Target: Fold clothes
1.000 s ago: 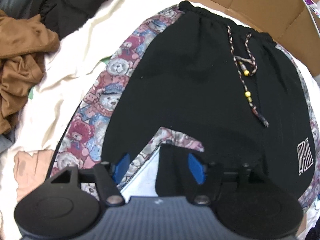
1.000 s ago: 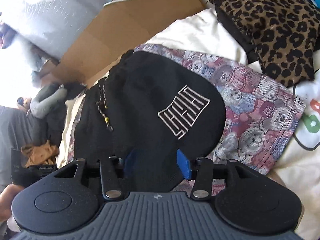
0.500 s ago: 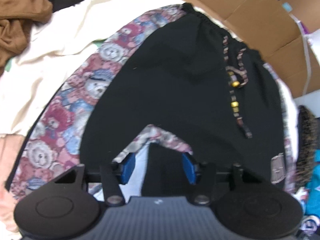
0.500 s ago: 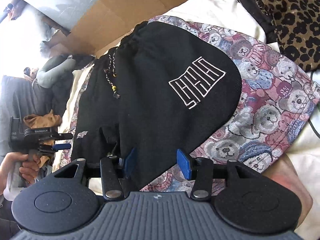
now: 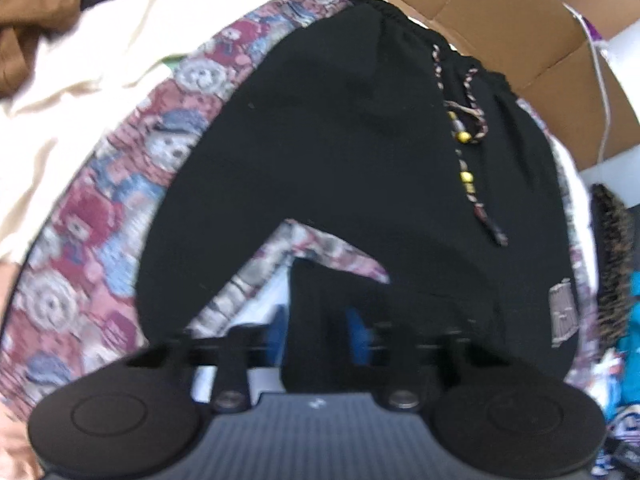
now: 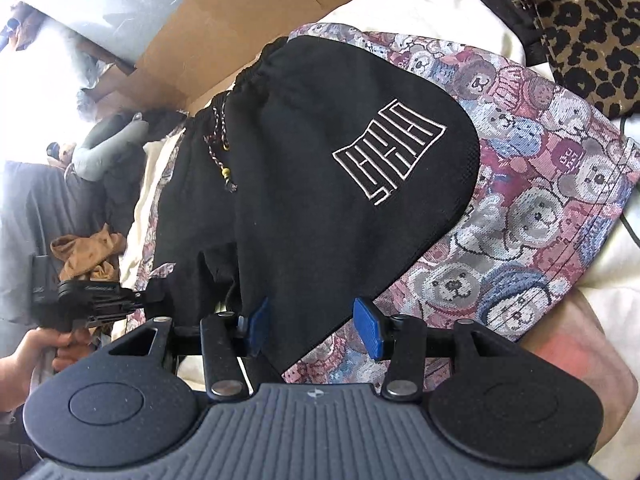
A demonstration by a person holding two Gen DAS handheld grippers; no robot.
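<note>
Black shorts (image 5: pixel 340 140) with teddy-bear side panels, a beaded drawstring (image 5: pixel 464 160) and a white stitched logo (image 6: pixel 388 152) lie flat on a cream sheet (image 5: pixel 80 80). My left gripper (image 5: pixel 318 334) is shut on the black inner leg hem near the crotch; the view is blurred. In the right wrist view that same left gripper (image 6: pixel 154 298) shows at the left, pinching the fabric, with a person's hand (image 6: pixel 24 360) behind it. My right gripper (image 6: pixel 312 326) stands open over the other leg's hem (image 6: pixel 320 220), black cloth lying between its blue pads (image 6: pixel 370 334).
A brown garment (image 5: pixel 24 40) is bunched at the far left. Cardboard (image 5: pixel 500 20) lines the far side, with a white cable (image 5: pixel 600 80) across it. A leopard-print item (image 6: pixel 580 28) lies beyond the shorts at upper right. Grey and dark clothes (image 6: pixel 100 144) are piled further back.
My left gripper came down onto the inner leg hem and its jaws closed on the black cloth. The right gripper kept its opening and the left gripper came into its view.
</note>
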